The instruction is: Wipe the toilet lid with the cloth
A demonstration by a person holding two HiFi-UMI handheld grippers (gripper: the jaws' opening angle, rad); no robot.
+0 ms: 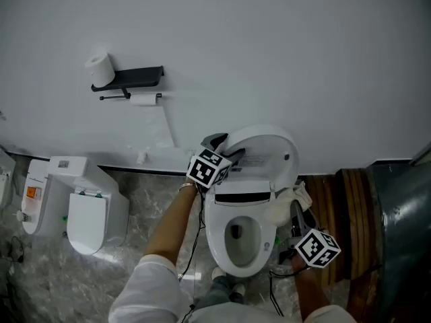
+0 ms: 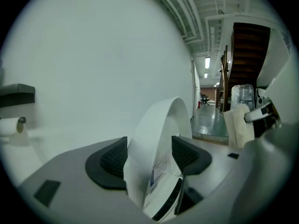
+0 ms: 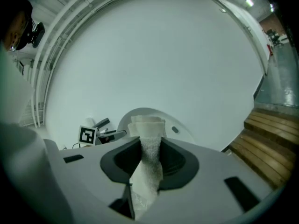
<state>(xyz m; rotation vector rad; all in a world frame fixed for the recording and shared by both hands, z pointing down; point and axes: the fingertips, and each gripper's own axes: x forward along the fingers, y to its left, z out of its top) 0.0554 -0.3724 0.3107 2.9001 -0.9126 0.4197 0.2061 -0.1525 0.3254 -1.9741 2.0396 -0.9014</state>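
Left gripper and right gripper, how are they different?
The left gripper is open, its jaws either side of the raised toilet lid; the right gripper is shut on the white cloth. The left gripper is up at the lid, near the wall; the right gripper sits beside the bowl. Both carry a cube with square markers.

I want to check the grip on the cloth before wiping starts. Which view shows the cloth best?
The right gripper view: the cloth sits centre frame, pinched in the right gripper. The head view shows it only small, beside the toilet; the left gripper view shows a pale strip far right.
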